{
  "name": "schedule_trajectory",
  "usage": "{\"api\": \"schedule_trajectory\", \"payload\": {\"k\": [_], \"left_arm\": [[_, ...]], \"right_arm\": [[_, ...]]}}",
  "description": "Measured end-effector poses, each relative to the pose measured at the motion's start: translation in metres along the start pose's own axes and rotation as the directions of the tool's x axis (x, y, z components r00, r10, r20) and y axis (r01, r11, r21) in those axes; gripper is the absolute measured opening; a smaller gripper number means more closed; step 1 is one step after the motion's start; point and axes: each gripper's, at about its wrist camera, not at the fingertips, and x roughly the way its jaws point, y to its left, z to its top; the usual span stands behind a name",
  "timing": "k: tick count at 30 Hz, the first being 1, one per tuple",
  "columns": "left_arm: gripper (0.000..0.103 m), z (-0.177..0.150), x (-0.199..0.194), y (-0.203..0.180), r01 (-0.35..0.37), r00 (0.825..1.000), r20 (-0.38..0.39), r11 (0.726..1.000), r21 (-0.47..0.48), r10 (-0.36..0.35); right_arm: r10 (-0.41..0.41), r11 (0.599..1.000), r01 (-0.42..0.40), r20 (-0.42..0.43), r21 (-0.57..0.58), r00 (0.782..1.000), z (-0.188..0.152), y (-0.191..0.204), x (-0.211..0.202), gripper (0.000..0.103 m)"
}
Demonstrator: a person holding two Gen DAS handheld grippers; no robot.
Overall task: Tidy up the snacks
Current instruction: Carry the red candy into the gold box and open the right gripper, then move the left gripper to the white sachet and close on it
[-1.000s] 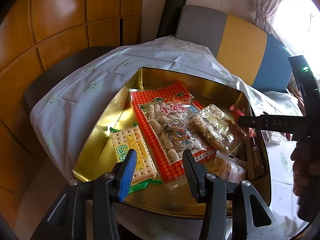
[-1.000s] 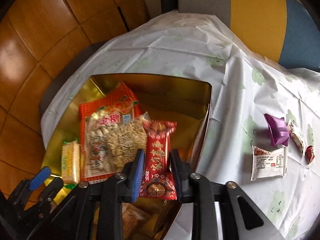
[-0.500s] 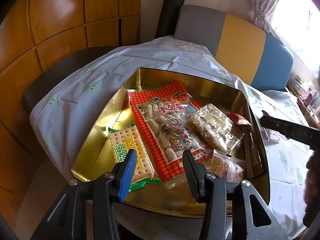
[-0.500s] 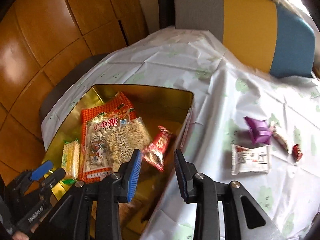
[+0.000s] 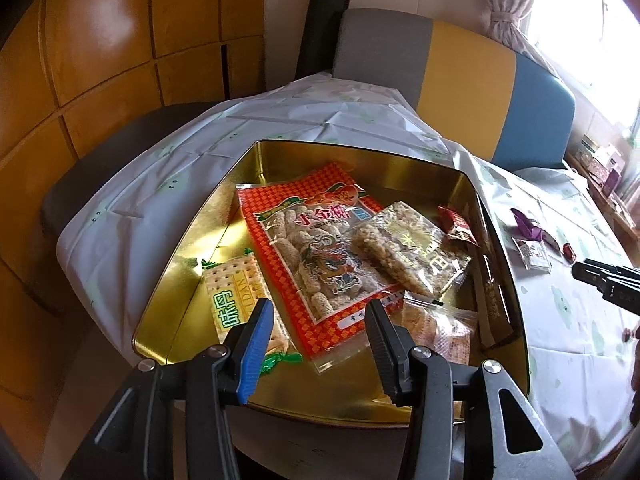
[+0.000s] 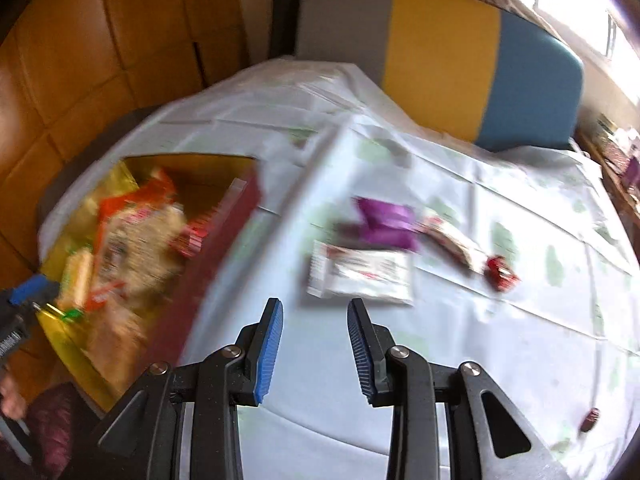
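A gold tin [image 5: 192, 240] holds a big red-orange bag [image 5: 316, 240], a puffed-rice pack [image 5: 412, 248], a cracker pack [image 5: 236, 300], a clear zip bag [image 5: 440, 328] and a small red packet [image 5: 458, 226] by its right wall. My left gripper [image 5: 320, 308] hangs open over the tin's near edge, holding nothing. My right gripper [image 6: 316, 304] is open and empty above the tablecloth, right of the tin [image 6: 224, 216]. Just beyond its tips lies a white packet [image 6: 360, 274], then a purple wrapper [image 6: 384, 220]. The right wrist view is blurred.
A long wrapped snack [image 6: 448, 236], a red candy [image 6: 500, 274] and a small dark candy [image 6: 590, 420] lie on the white cloth [image 6: 480, 360]. A grey, yellow and blue chair back [image 6: 440, 52] stands behind the table. Wooden panels [image 5: 100, 60] line the left.
The right gripper let go of the small red packet, which now lies in the tin, and swung right over the tablecloth toward the loose snacks. The left gripper stayed put.
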Motion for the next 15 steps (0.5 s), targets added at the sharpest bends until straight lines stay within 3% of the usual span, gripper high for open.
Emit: {"api": "schedule_trajectory", "payload": {"k": [9, 15], "left_arm": [[0.049, -0.001, -0.003, -0.016, 0.008, 1.000, -0.006, 0.999, 0.048, -0.008], [0.049, 0.000, -0.004, -0.031, 0.023, 1.000, -0.016, 0.996, 0.088, -0.022]], "right_arm": [[-0.187, 0.982, 0.187, -0.062, 0.001, 0.980, -0.033, -0.081, -0.003, 0.038], [-0.223, 0.963, 0.240, -0.133, 0.127, 0.966, -0.048, -0.124, 0.006, 0.038]]}}
